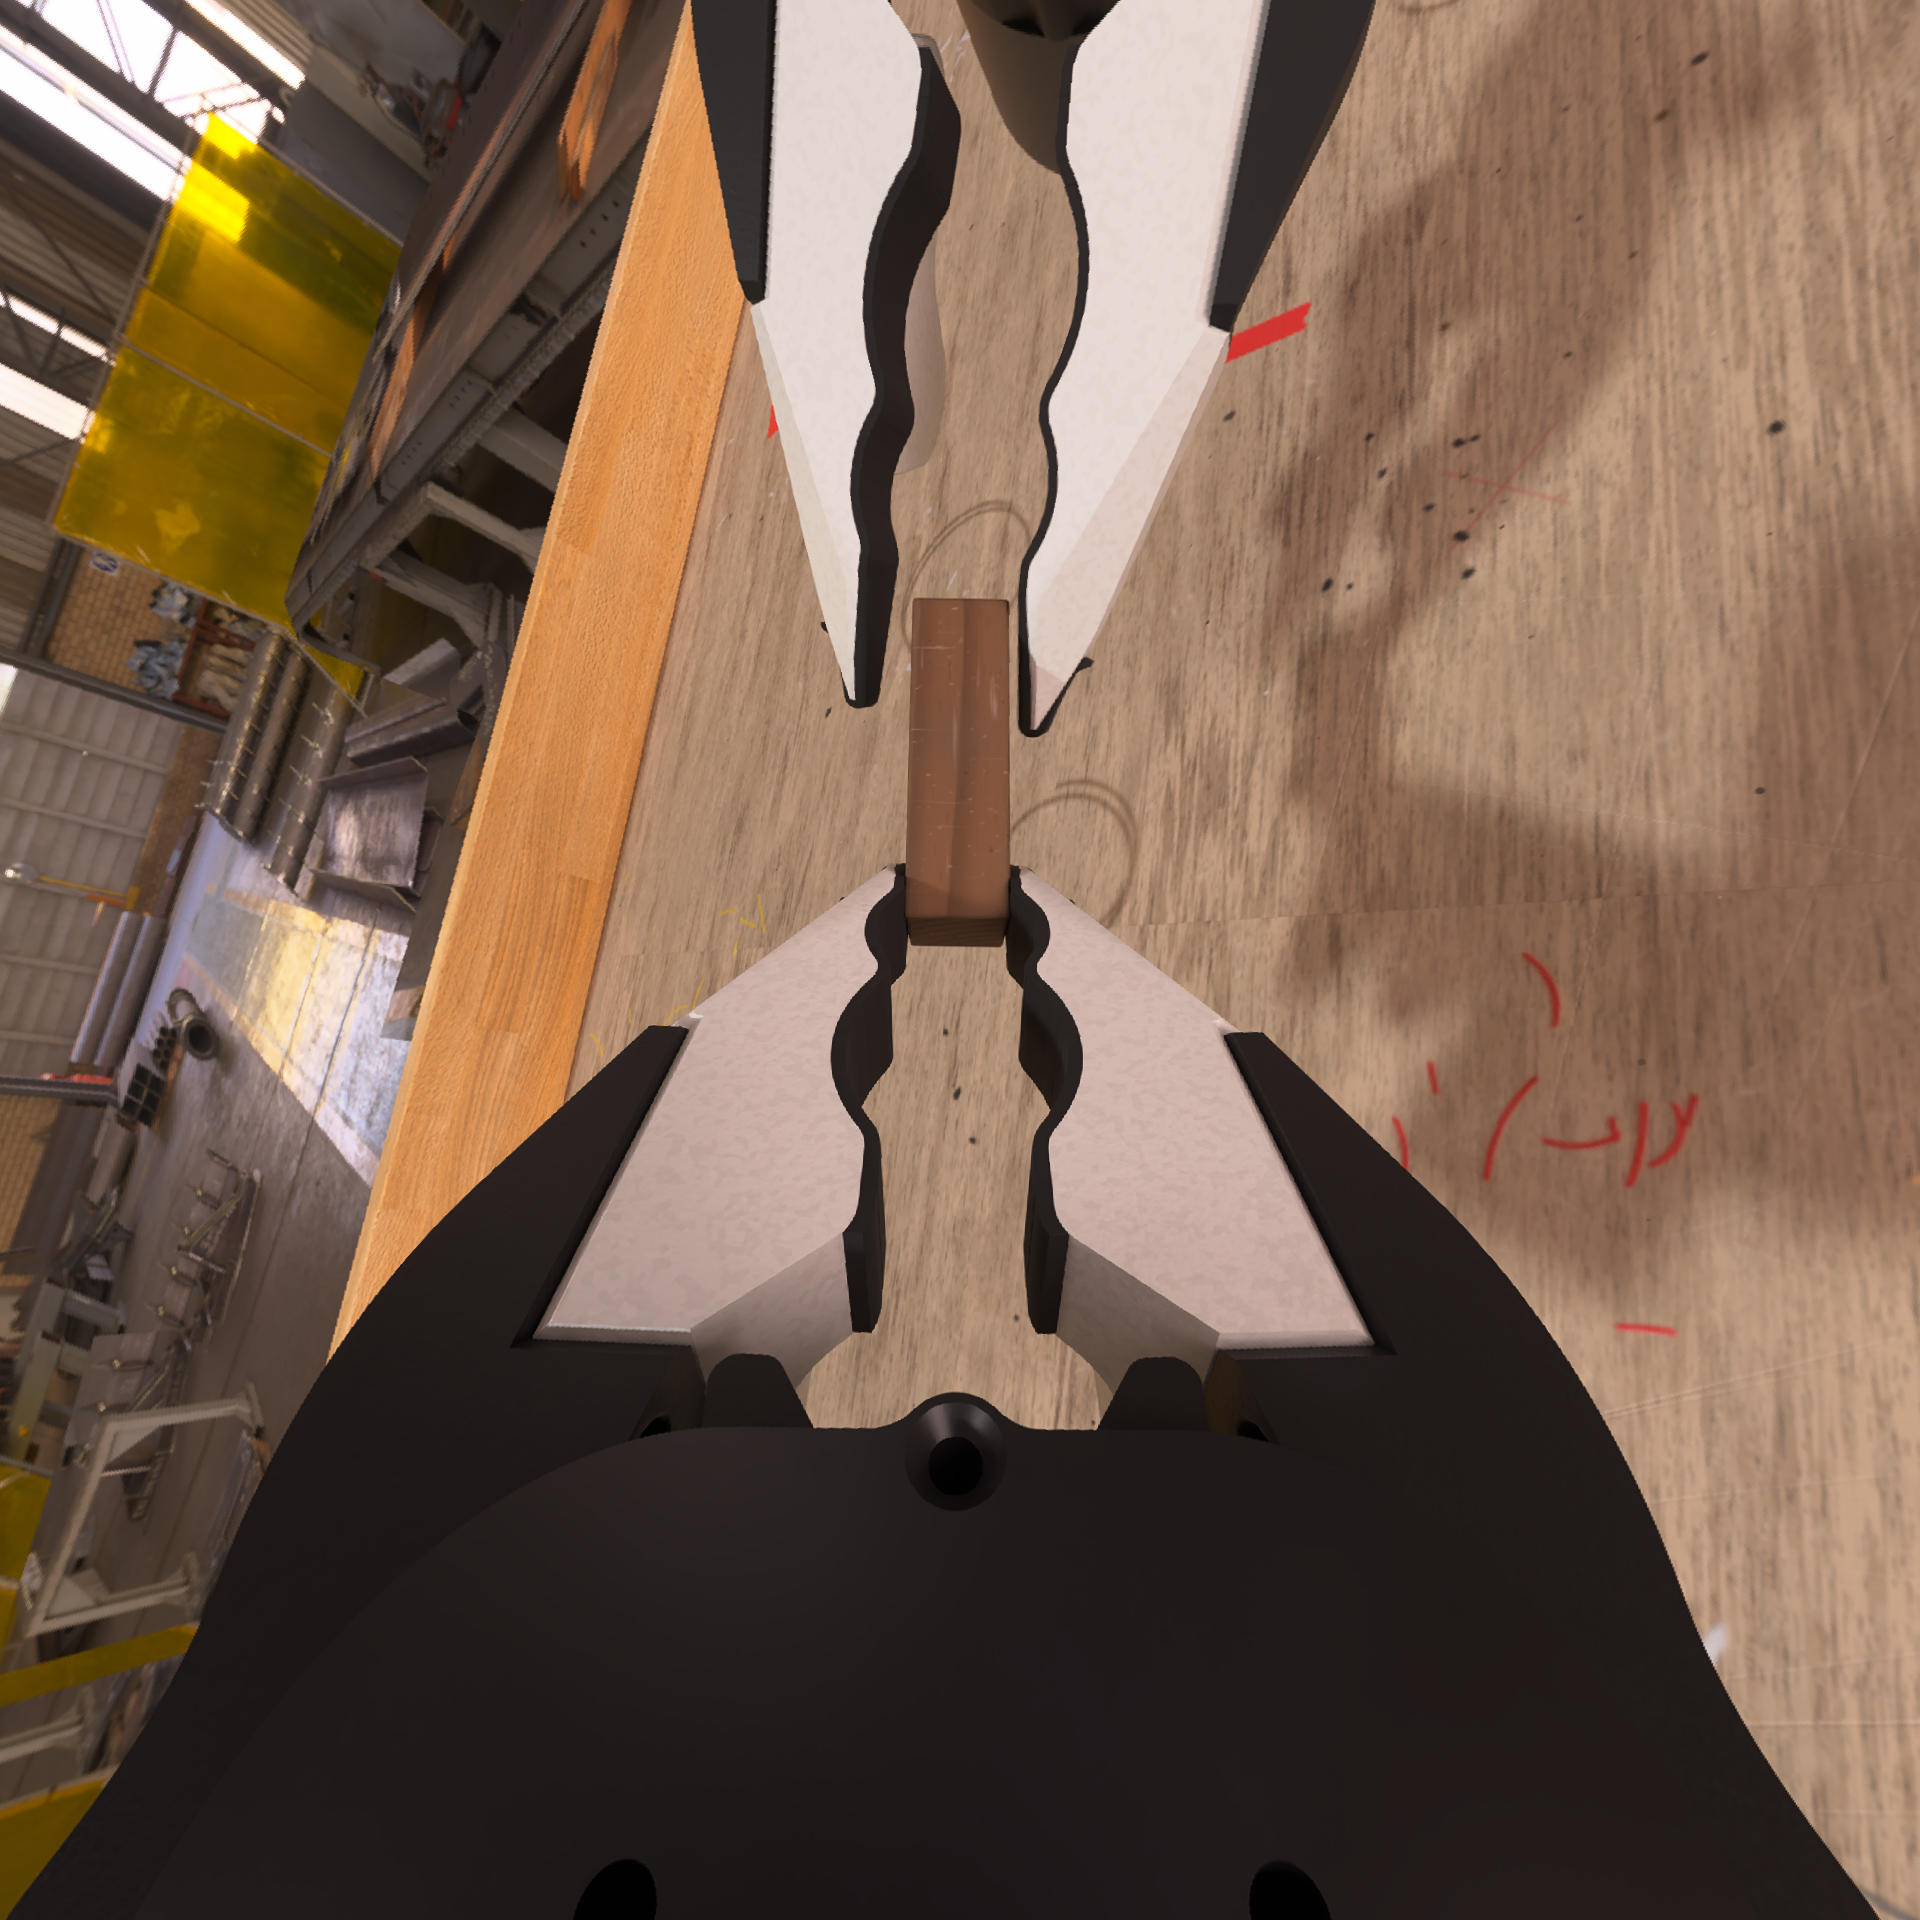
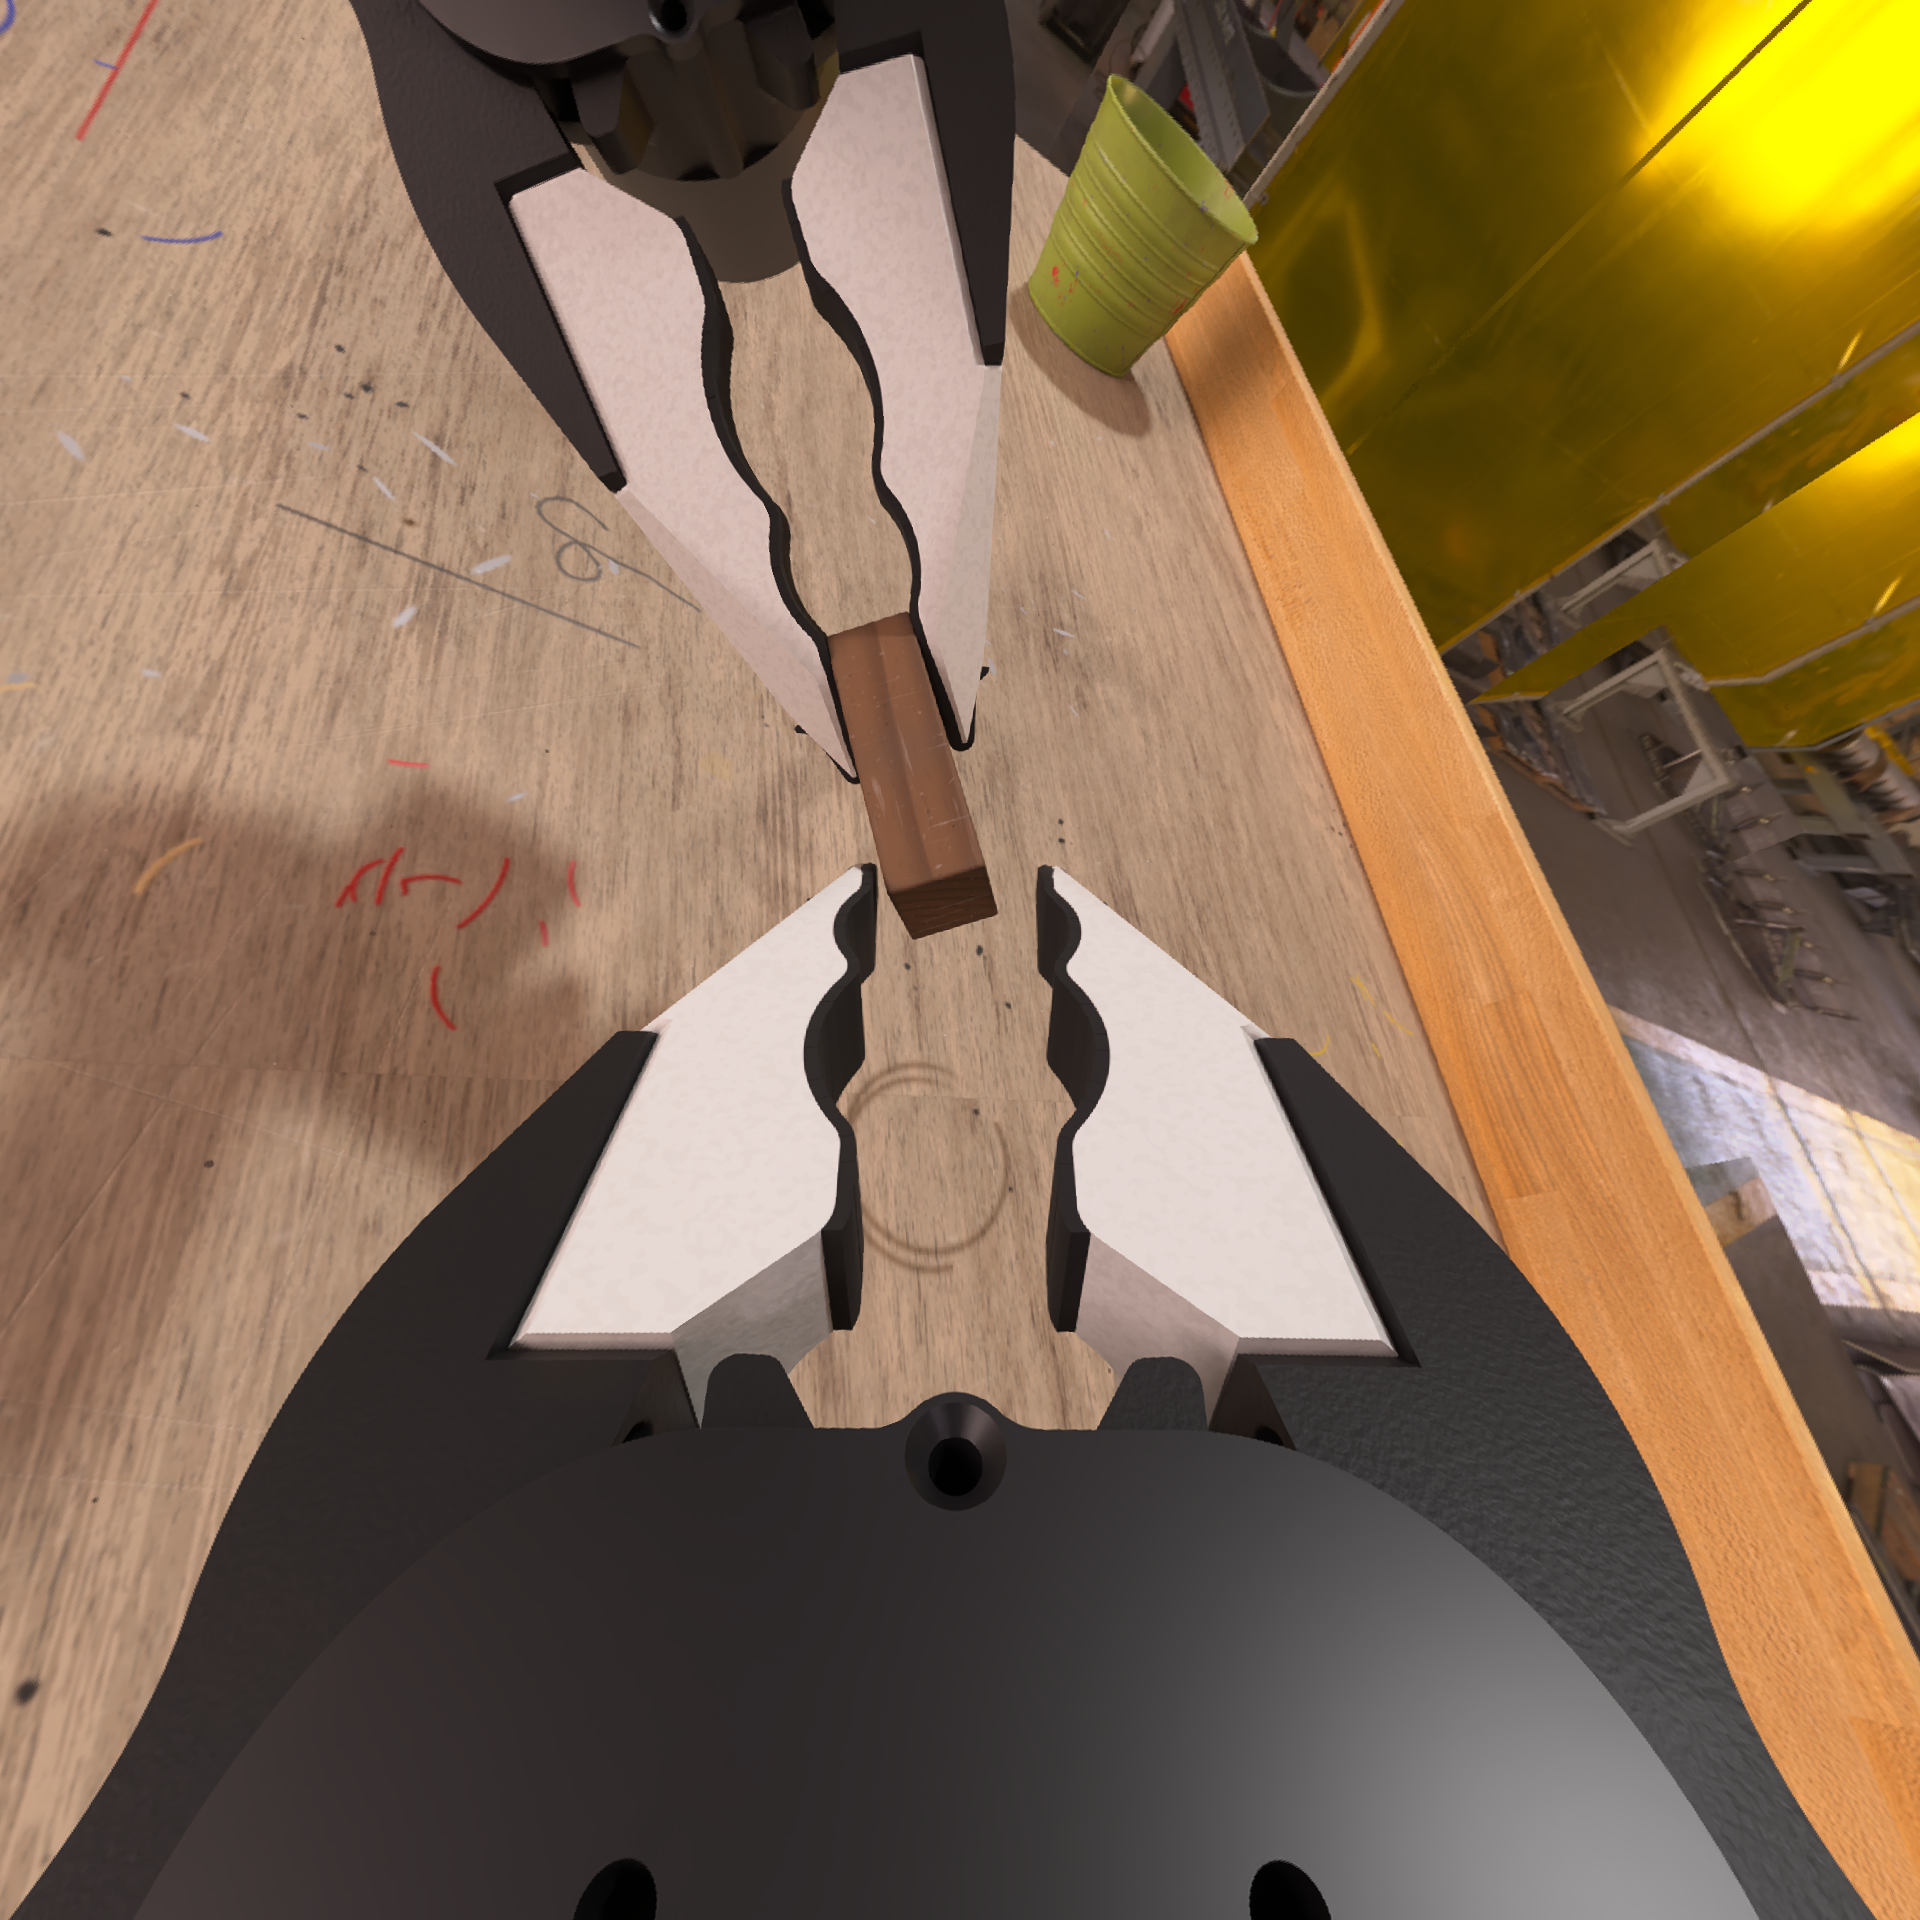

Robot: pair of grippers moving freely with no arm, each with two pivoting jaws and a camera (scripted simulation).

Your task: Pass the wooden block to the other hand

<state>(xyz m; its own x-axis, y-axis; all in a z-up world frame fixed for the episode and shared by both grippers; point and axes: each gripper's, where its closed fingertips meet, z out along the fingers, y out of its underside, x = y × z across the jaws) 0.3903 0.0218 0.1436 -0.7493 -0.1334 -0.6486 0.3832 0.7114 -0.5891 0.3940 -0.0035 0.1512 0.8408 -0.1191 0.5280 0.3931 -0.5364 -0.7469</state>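
Between its own fingertips, the left claw [image 1: 956, 904] grips one end of the wooden block [image 1: 958, 769]; the block's long axis points straight ahead, its far end just inside the right claw [image 2: 954, 899], whose fingers stand apart, not touching it.

Scuffed wooden workbench [image 2: 312, 623], green cup [image 2: 1138, 234] standing

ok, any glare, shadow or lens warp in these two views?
Left wrist view: dark mottled shadow on the table at upper right, table edge bowed by the wide lens, block sharp. Right wrist view: strong yellow glare on the panels at top right, soft shadow at left of the table, green cup leaning from lens warp.
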